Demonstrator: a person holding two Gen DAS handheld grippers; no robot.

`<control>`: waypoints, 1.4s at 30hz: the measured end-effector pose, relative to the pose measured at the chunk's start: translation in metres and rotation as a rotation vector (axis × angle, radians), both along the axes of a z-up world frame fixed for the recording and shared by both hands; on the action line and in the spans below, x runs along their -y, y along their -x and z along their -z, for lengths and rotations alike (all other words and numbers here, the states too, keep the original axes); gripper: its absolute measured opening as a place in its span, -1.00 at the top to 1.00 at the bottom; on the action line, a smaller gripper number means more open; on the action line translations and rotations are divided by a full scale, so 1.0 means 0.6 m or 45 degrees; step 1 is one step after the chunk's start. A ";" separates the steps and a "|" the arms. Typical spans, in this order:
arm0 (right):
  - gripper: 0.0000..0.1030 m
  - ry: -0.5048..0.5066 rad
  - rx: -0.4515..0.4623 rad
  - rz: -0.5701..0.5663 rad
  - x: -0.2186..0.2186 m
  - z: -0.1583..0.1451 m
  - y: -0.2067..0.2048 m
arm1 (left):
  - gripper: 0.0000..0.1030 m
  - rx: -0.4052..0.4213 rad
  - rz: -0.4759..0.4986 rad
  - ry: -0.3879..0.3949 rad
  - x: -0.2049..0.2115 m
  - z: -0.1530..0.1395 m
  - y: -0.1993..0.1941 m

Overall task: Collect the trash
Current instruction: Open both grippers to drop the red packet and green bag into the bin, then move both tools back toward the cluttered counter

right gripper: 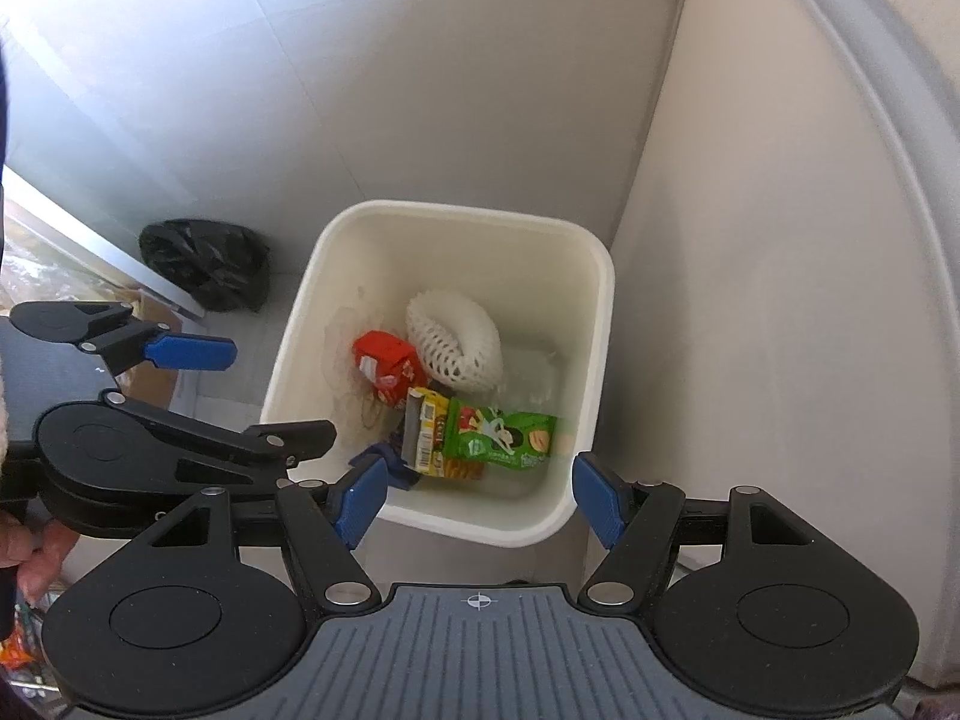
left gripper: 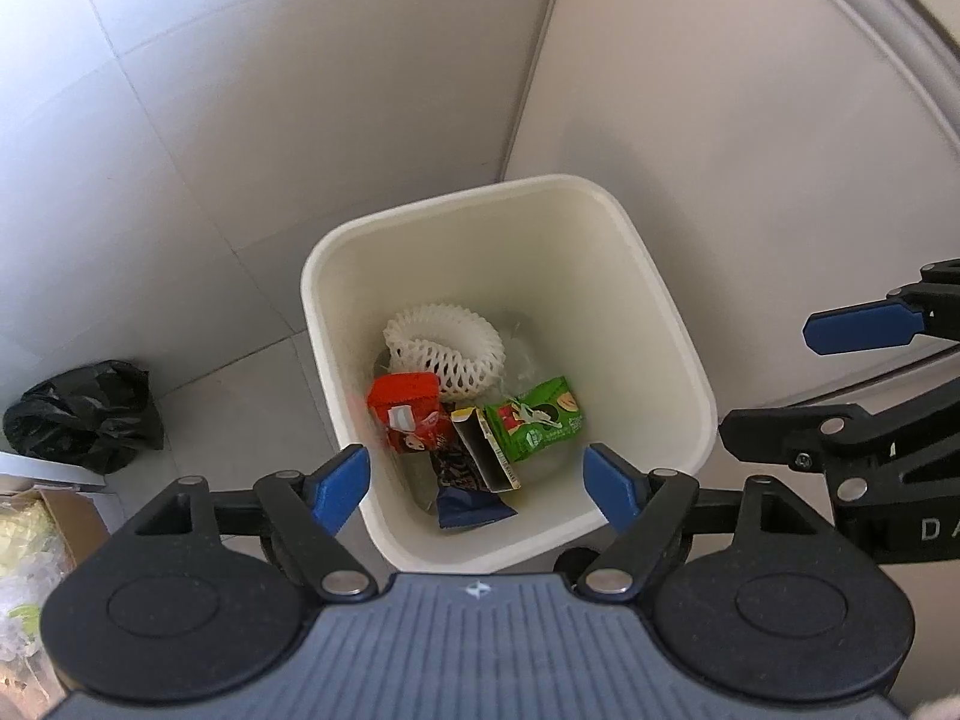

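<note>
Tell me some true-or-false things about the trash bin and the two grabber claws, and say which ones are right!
1. The white bin has trash in it. True.
2. The left gripper is squeezing the green snack packet. False: its jaws stand open and empty, and the packet lies in the bin.
3. A white foam net lies in the bin. True.
4. The black bag is inside the bin. False: it sits on the floor beside the bin.
5. The right gripper holds the red packet. False: it is open, and the packet is in the bin.

Clear plastic [left gripper: 528,354] under foam net [left gripper: 447,351] indistinct, blue wrapper [left gripper: 471,507] half buried, cardboard box [left gripper: 54,516] cropped
</note>
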State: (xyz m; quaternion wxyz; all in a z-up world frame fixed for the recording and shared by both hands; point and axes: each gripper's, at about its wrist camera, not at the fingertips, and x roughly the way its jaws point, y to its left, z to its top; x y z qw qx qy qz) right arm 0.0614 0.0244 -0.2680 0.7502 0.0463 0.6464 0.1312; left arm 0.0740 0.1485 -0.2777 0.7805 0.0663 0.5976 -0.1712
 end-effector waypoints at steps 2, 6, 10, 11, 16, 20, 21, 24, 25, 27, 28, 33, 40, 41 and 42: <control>-0.34 -0.009 0.012 -0.004 0.000 -0.011 0.004 | -0.53 0.009 -0.011 0.005 -0.002 -0.007 0.007; -0.41 -0.015 0.041 -0.010 -0.002 -0.034 0.013 | -0.75 0.030 -0.030 -0.003 -0.003 -0.024 0.018; -0.47 -0.019 0.100 -0.040 -0.001 -0.060 0.029 | -0.91 0.059 -0.053 -0.031 -0.004 -0.039 0.030; -0.47 -0.023 0.113 -0.048 -0.001 -0.065 0.032 | -0.92 0.063 -0.055 -0.032 -0.005 -0.043 0.033; -0.57 -0.038 0.177 -0.083 0.000 -0.101 0.050 | -0.93 0.079 -0.060 -0.053 -0.019 -0.065 0.045; -0.59 -0.064 0.234 -0.099 0.006 -0.137 0.065 | -0.94 0.095 -0.081 -0.036 -0.032 -0.089 0.054; -0.59 -0.071 0.252 -0.105 0.008 -0.147 0.068 | -0.95 0.100 -0.090 -0.031 -0.035 -0.095 0.055; -0.59 -0.088 0.318 -0.120 0.016 -0.187 0.075 | -0.97 0.124 -0.114 -0.026 -0.039 -0.117 0.057; -0.60 -0.090 0.339 -0.123 0.020 -0.197 0.078 | -0.97 0.135 -0.118 -0.025 -0.039 -0.126 0.057; -0.62 -0.090 0.389 -0.123 0.028 -0.216 0.082 | -0.98 0.165 -0.124 -0.019 -0.039 -0.146 0.059; -0.64 -0.090 0.409 -0.119 0.034 -0.225 0.084 | -0.99 0.181 -0.127 -0.015 -0.038 -0.156 0.060; -0.66 -0.100 0.515 -0.059 0.074 -0.280 0.090 | -0.99 0.255 -0.119 0.009 -0.022 -0.207 0.055; -0.70 -0.067 0.612 0.057 0.147 -0.326 0.082 | -0.99 0.331 -0.095 0.047 0.026 -0.266 0.036; -0.70 -0.055 0.621 0.074 0.160 -0.330 0.079 | -0.99 0.341 -0.093 0.055 0.034 -0.273 0.033; -0.70 -0.044 0.629 0.090 0.172 -0.333 0.076 | -0.99 0.352 -0.088 0.063 0.044 -0.280 0.028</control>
